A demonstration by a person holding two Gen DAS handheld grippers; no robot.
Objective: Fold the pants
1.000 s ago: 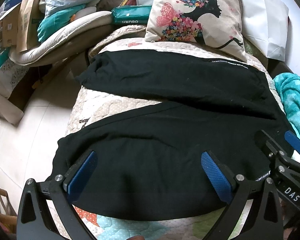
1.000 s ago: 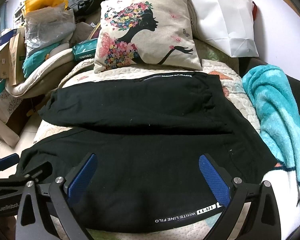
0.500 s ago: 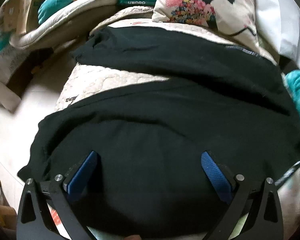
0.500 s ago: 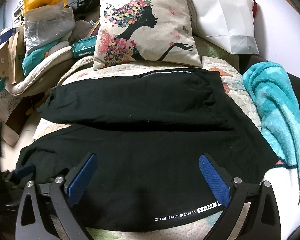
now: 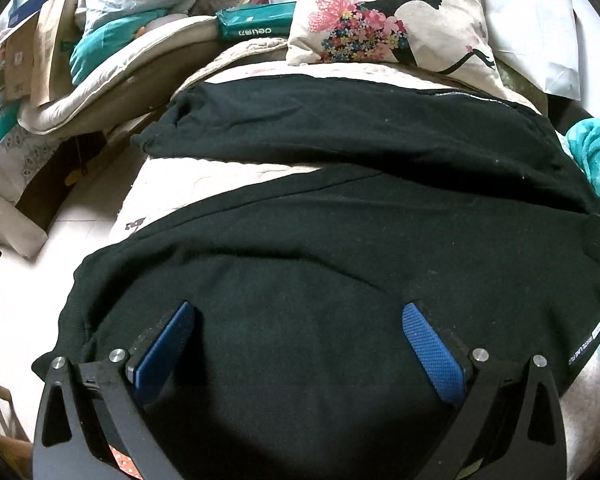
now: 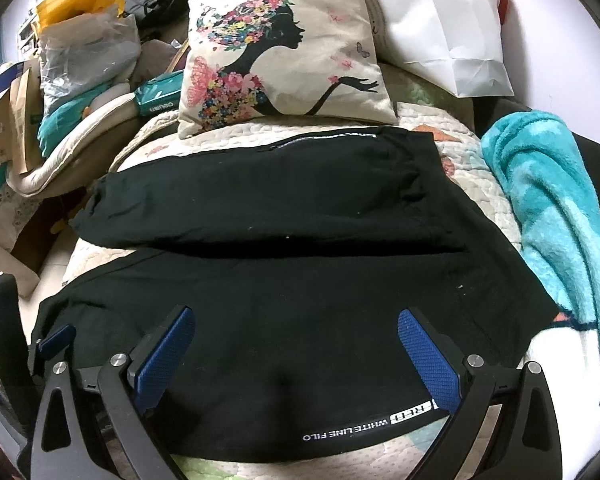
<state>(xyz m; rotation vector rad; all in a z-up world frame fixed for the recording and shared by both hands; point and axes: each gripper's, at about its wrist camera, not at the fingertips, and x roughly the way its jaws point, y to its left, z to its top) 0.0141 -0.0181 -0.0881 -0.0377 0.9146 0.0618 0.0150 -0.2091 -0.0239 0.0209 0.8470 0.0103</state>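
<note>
Black pants [image 5: 340,248] lie spread on a quilted bed, the two legs running to the left, the waist at the right; they also show in the right wrist view [image 6: 300,280]. My left gripper [image 5: 296,320] is open, low over the near leg close to its cuff end. My right gripper [image 6: 292,324] is open over the near side of the pants, by the white lettering [image 6: 364,426] on the hem. The left gripper's blue fingertip [image 6: 58,338] shows at the far left of the right wrist view.
A floral cushion [image 6: 284,52] and a white paper bag [image 6: 444,28] lie behind the pants. A teal blanket [image 6: 556,200] lies to the right. Bags, boxes and a padded mat [image 5: 112,68] are piled to the left, beyond the bed's edge and the floor [image 5: 60,240].
My left gripper has moved left and down toward the near leg, then tilted up a little. My right gripper has held nearly still.
</note>
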